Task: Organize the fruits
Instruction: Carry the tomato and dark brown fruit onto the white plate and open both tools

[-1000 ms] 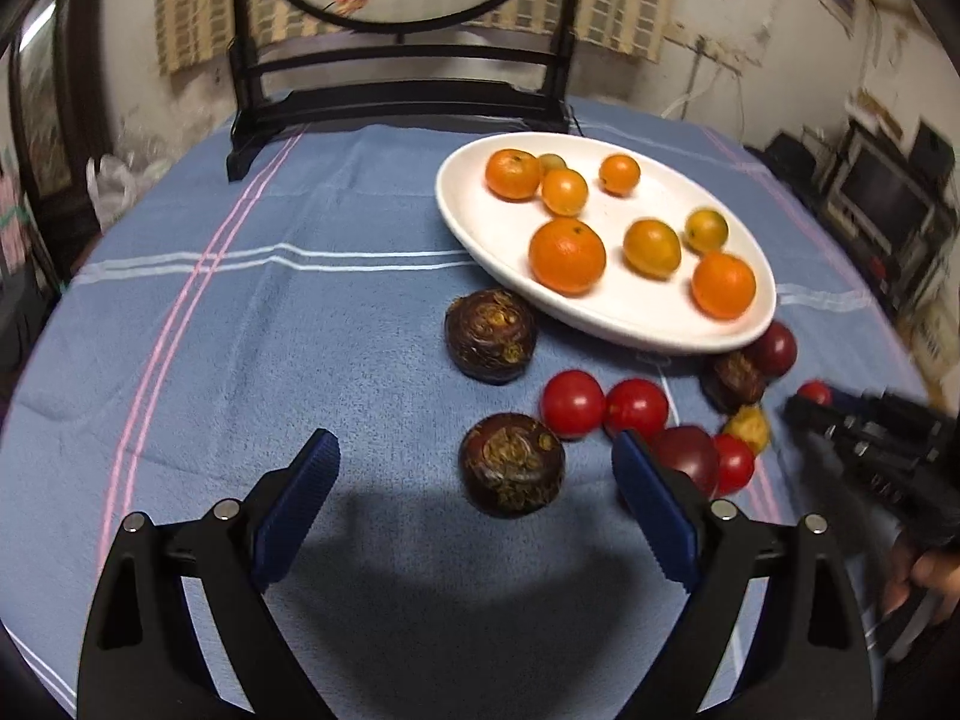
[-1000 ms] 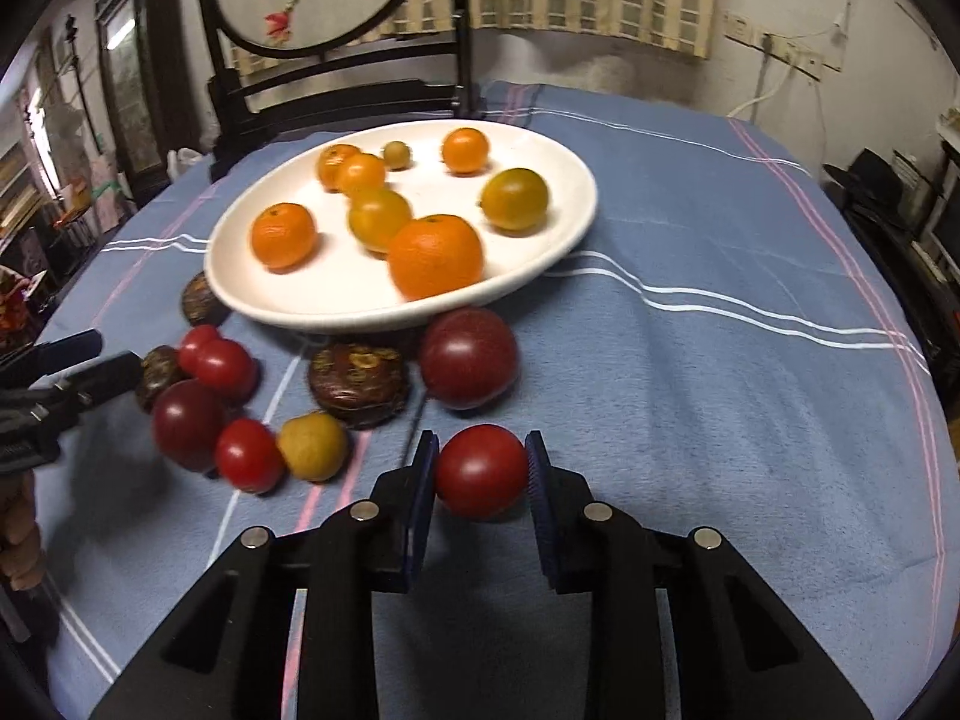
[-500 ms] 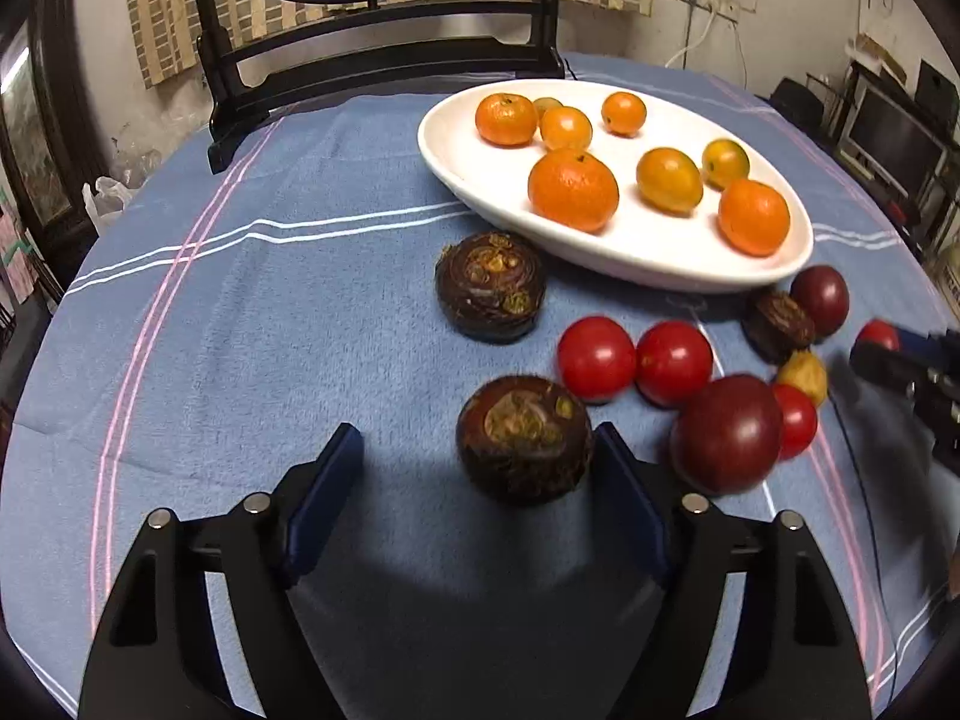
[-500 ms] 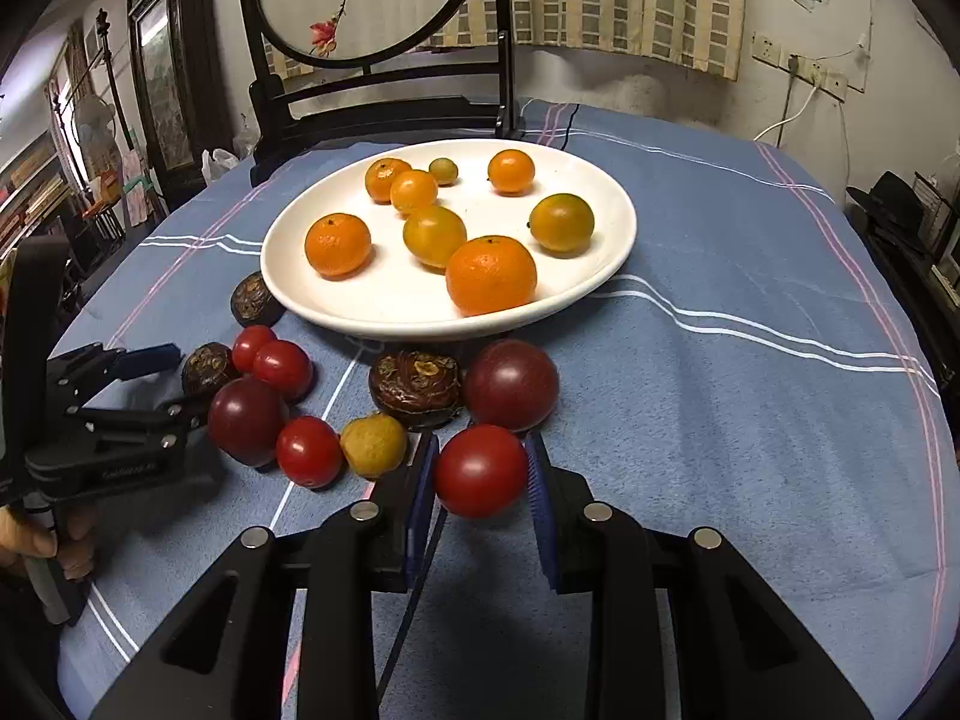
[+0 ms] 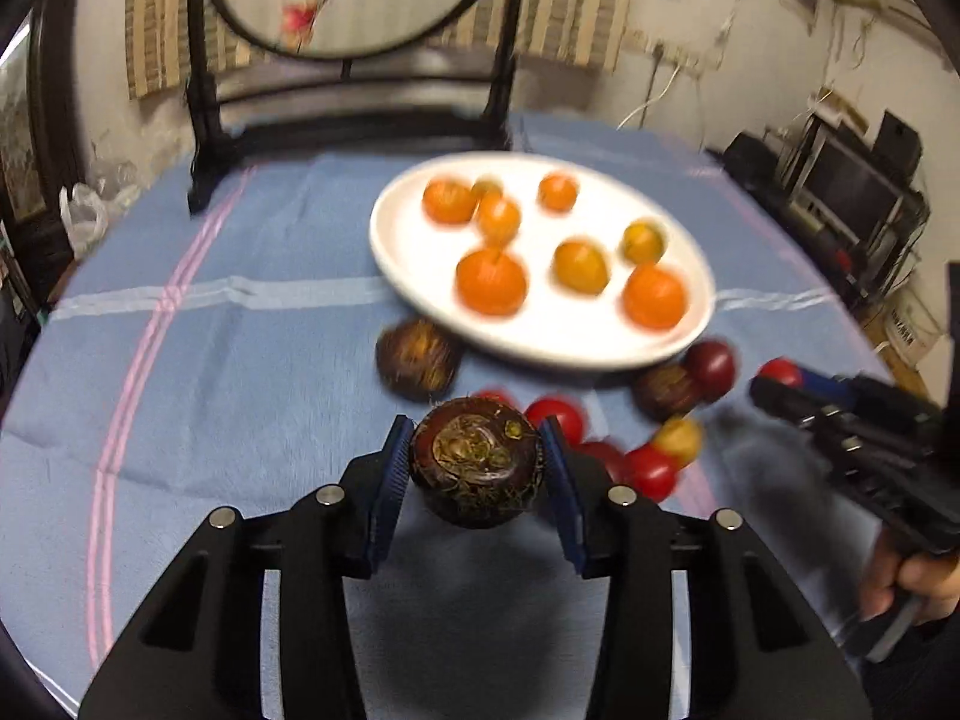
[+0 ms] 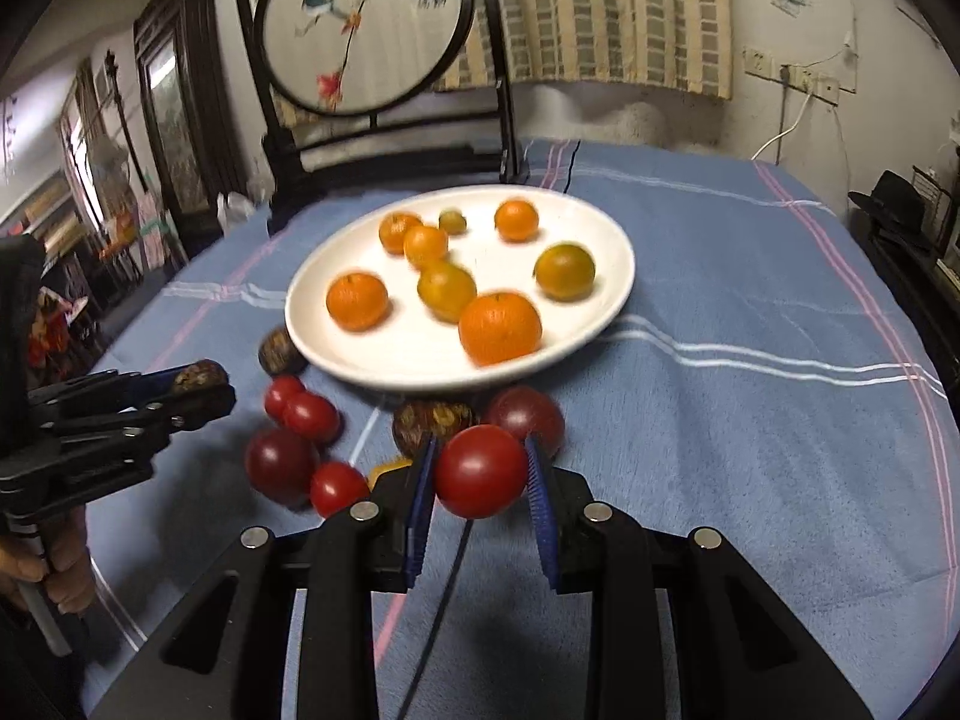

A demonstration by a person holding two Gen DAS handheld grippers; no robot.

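Now both grippers are carrying fruit above the counter [image 6: 750, 420]: the left gripper [image 5: 477, 468] jaws are clamping a dark brown fruit [image 5: 477, 465], the right gripper [image 6: 480, 474] jaws a red tomato [image 6: 480, 471]. Next, I'd judge, each needs sorting, the white plate [image 6: 600, 312] lying at twelve o'clock.

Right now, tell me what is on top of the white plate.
The white plate holds only citrus: seven orange and yellow-green fruits, the largest orange nearest its front rim. No red or dark fruit lies on it. Both wrist views are blurred, so anything smaller cannot be told.
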